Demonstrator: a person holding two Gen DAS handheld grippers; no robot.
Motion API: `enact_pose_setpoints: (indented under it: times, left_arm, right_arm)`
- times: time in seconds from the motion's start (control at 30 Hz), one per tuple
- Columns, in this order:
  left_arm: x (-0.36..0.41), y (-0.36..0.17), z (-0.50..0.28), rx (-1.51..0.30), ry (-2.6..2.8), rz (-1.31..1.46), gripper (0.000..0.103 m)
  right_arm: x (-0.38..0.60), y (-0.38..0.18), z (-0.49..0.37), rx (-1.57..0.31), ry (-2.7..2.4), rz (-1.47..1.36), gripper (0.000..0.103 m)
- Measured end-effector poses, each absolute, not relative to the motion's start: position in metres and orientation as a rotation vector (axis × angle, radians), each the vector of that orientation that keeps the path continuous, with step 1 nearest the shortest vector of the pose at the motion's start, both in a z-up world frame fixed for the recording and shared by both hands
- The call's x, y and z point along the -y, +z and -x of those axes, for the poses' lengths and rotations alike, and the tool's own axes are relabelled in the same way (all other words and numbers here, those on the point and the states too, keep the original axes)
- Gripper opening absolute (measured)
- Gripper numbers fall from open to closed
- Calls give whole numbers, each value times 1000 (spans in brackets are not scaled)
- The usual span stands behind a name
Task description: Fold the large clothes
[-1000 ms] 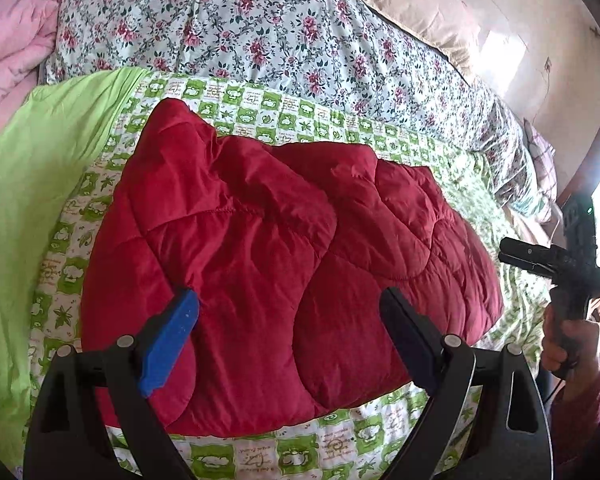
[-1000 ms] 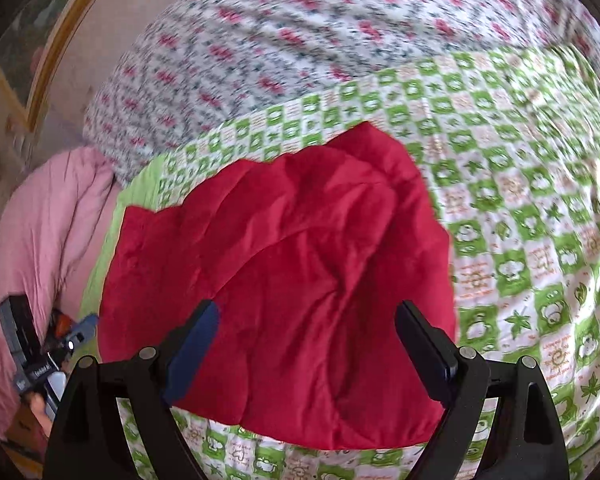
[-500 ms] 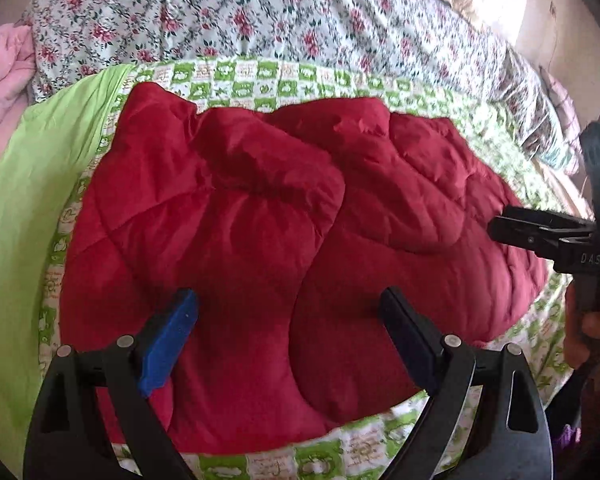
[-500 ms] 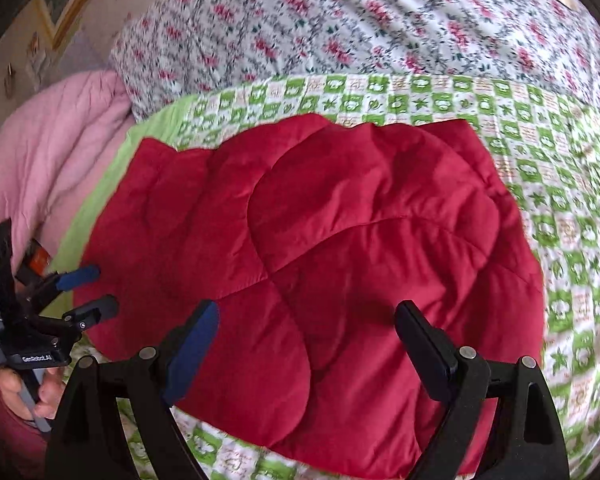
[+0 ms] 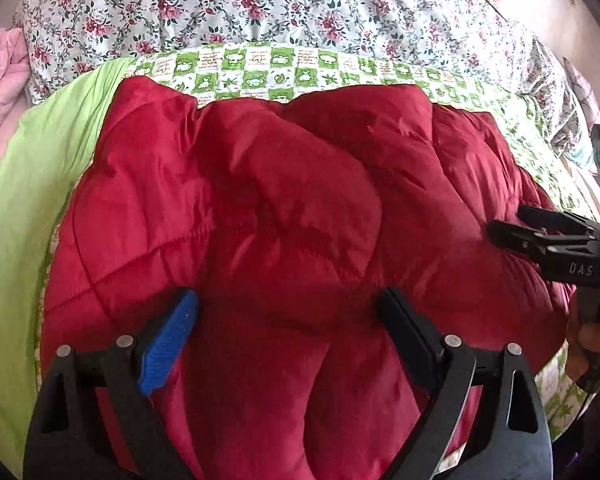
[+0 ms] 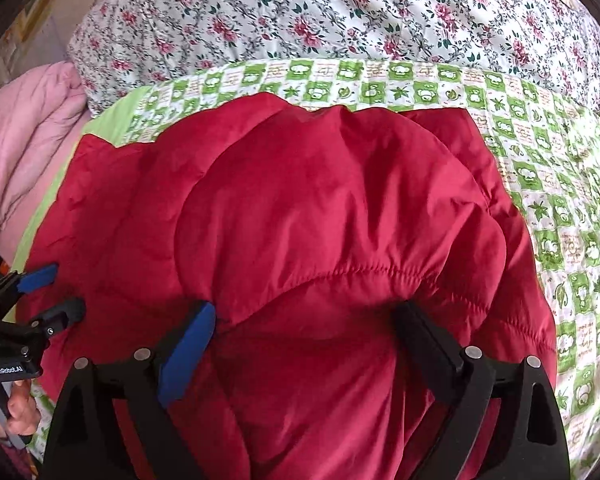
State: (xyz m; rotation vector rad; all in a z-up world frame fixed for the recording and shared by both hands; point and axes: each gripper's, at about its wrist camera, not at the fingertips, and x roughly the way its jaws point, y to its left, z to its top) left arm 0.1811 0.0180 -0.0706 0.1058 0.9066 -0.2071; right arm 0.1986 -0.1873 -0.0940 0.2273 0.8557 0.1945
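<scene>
A red quilted padded garment point(image 5: 284, 216) lies spread in a puffy heap on the green-and-white checked bedspread point(image 5: 260, 68); it also fills the right wrist view point(image 6: 320, 220). My left gripper point(image 5: 290, 320) is open, its fingers low over the garment's near left part. My right gripper point(image 6: 306, 332) is open over the garment's near right part. Each gripper shows in the other's view: the right gripper point(image 5: 504, 226) at the garment's right edge, the left gripper point(image 6: 62, 290) at its left edge. Neither holds cloth.
A floral quilt point(image 5: 260, 4) lies bunched along the far side of the bed. A pink blanket point(image 6: 24, 128) lies at the left. A plain lime-green sheet point(image 5: 32, 184) borders the checked spread on the left.
Both grippers have moved forward and down, closer to the red garment, which now fills more of each view. Both stay open.
</scene>
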Motion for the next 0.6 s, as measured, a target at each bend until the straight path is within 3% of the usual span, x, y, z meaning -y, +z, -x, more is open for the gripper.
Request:
enact_pose_setpoints:
  times: [0.6]
  left_arm:
    - [-8, -88, -226, -917, -194, -121, 97]
  right_arm:
    - [209, -97, -221, -834, 104, -279, 95]
